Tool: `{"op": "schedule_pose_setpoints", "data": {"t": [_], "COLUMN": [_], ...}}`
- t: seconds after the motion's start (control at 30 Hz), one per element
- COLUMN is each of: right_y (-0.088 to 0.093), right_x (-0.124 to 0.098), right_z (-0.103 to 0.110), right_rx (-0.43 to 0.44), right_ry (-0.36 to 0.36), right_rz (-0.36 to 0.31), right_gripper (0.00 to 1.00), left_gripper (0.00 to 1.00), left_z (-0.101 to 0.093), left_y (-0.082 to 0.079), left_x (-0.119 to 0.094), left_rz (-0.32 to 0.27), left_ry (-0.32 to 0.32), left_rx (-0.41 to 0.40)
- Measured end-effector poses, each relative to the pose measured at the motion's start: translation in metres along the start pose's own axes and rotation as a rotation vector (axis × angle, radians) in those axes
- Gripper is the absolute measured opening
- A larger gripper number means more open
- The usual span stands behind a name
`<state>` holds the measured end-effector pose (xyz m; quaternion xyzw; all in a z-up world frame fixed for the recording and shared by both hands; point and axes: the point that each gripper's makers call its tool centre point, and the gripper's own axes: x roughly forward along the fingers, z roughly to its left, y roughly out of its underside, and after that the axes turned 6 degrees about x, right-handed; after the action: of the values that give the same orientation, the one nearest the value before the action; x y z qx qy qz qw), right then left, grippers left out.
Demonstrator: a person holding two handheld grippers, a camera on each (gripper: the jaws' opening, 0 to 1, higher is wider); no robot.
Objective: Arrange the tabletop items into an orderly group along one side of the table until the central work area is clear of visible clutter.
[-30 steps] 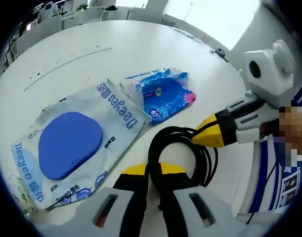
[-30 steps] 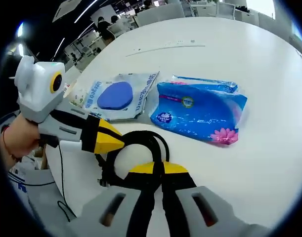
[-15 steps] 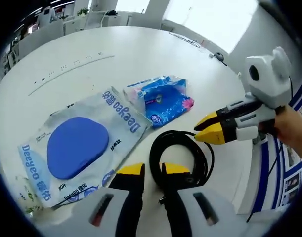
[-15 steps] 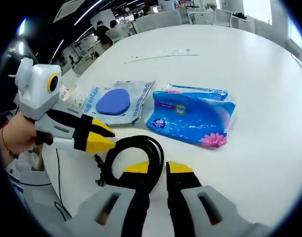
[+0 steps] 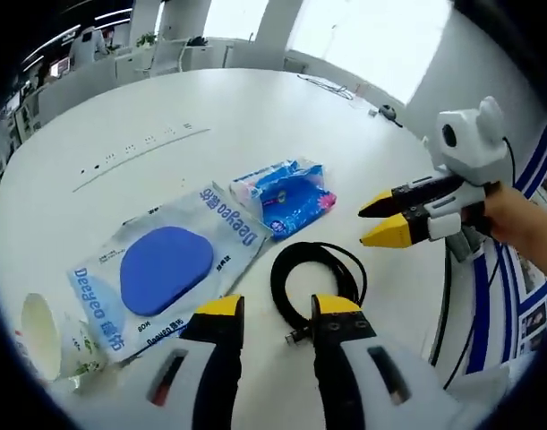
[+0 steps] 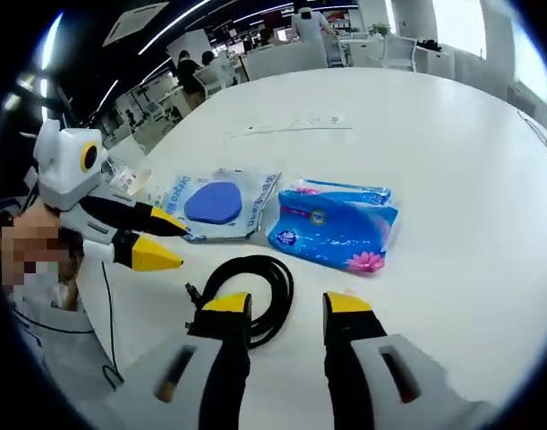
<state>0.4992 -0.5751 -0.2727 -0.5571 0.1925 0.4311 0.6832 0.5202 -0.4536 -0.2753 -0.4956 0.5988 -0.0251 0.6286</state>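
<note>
Both tongs, left (image 5: 275,311) and right (image 6: 287,305), gape wide, empty, just short of the coiled black cable (image 5: 316,281).

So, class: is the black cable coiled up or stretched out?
Coiled: the black cable lies in a closed loop on the table, beside the blue tissue pack.

A white table (image 5: 255,107) was seen, with a black coiled cable (image 5: 316,282) on it. A blue tissue pack (image 6: 334,228) bore a pink flower and white lettering. A pale wipes pouch (image 5: 161,269) carried a blue oval and blue letters. Yellow tips and black jaws were noted on the left gripper (image 5: 277,315) and the right gripper (image 6: 286,309).
</note>
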Motion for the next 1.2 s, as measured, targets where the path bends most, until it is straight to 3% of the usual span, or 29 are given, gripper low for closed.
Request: {"op": "schedule_pose_setpoints", "data": {"t": [0.43,0.93,1.2], "right_y": [-0.01,-0.003,0.008], "right_x": [-0.045,-0.09,-0.106], "right_z": [0.018,0.035,0.044], "right_rx": [-0.038,-0.087,-0.107], "right_ry": [-0.009,-0.022,-0.033], "right_rz": [-0.077,-0.133,-0.143], "right_gripper": [0.42,0.54,0.6], "left_gripper": [0.49,0.77,0.87], "left_z": [-0.003,0.007,0.014], "left_y": [-0.012,0.021,0.048], "left_x": [-0.065,-0.162,-0.208], "left_rz": [-0.143,-0.272,-0.299], "left_ry": [0.021,-0.039,-0.096], "left_rx": [0.037,0.019,0.003]}}
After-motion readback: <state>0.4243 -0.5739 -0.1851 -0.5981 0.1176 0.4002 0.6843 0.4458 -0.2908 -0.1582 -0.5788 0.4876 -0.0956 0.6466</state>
